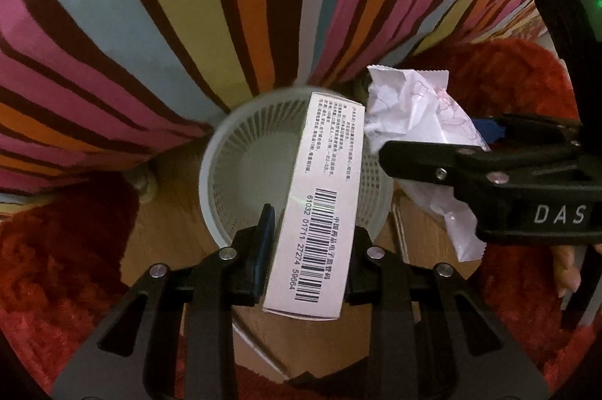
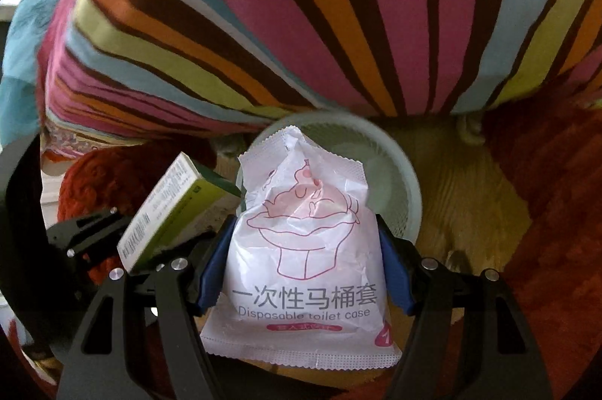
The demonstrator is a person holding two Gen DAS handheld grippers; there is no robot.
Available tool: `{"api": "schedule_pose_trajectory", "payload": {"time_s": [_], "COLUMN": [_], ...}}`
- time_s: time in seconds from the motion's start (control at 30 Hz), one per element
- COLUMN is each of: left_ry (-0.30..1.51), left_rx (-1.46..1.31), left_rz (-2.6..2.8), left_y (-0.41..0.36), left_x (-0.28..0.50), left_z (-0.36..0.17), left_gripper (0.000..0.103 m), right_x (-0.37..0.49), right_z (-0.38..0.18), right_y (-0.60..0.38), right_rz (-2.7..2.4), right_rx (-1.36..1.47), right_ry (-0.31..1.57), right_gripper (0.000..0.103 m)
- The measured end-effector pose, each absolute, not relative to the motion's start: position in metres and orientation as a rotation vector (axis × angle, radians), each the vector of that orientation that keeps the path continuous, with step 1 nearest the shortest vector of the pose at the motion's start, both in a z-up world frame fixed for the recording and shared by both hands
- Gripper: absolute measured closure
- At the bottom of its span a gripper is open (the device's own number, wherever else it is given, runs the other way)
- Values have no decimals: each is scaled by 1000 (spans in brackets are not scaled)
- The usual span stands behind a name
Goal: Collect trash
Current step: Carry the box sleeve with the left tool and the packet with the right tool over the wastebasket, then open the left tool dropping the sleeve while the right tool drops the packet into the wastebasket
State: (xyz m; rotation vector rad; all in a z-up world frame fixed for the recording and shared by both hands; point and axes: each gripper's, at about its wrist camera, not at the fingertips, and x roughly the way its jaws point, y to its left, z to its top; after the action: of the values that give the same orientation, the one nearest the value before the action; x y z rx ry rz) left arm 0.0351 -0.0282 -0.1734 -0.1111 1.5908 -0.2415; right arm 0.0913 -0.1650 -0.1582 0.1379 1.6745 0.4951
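Note:
My left gripper (image 1: 312, 234) is shut on a white medicine box (image 1: 320, 208) with a barcode, held over the pale mesh waste basket (image 1: 240, 170). My right gripper (image 2: 304, 253) is shut on a white plastic packet (image 2: 308, 249) printed "Disposable toilet case", held just in front of the same basket (image 2: 399, 174). In the left wrist view the packet (image 1: 421, 121) and the right gripper (image 1: 444, 167) sit to the right of the box. In the right wrist view the box (image 2: 169, 208) and left gripper (image 2: 94, 234) are at the left. The basket looks empty inside.
A striped cushion or bedding (image 1: 188, 5) hangs over the basket from behind, also in the right wrist view (image 2: 301, 5). The basket stands on a wooden floor (image 2: 470, 197). A red shaggy rug (image 1: 56, 268) lies on both sides.

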Motion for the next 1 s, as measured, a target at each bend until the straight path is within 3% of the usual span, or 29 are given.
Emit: {"api": "schedule_pose_trajectory", "payload": {"time_s": [0.73,0.8,0.83,0.87,0.9,1.0], "left_ry": [1908,1936,1943,1944,1941,1939], "left_rx": [-238,-243,-250,-258,-275,-281], "left_rz": [-145,-124,-117,-108,-103,-95], "left_y": [-24,-22,-21,-19,-17,-16], "left_x": [55,53,53,53,54,54], "left_z": [-256,-261,-263,-265,-265,-266], "left_gripper": [73,65,36,21,21,21], "right_x": [100,99,99,99,100,101], "right_z": [-251,-257,-258,-258,-256,-255], "right_y": [-165,-170,-171,-172,-172,-170], "right_rz": [296,264,250,243,245,256], "right_rx": [317,340,346,346,349,337], "right_ry": [1957,1981,1982,1976,1966,1955], "right_gripper": [34,28,25,23,16,12]}}
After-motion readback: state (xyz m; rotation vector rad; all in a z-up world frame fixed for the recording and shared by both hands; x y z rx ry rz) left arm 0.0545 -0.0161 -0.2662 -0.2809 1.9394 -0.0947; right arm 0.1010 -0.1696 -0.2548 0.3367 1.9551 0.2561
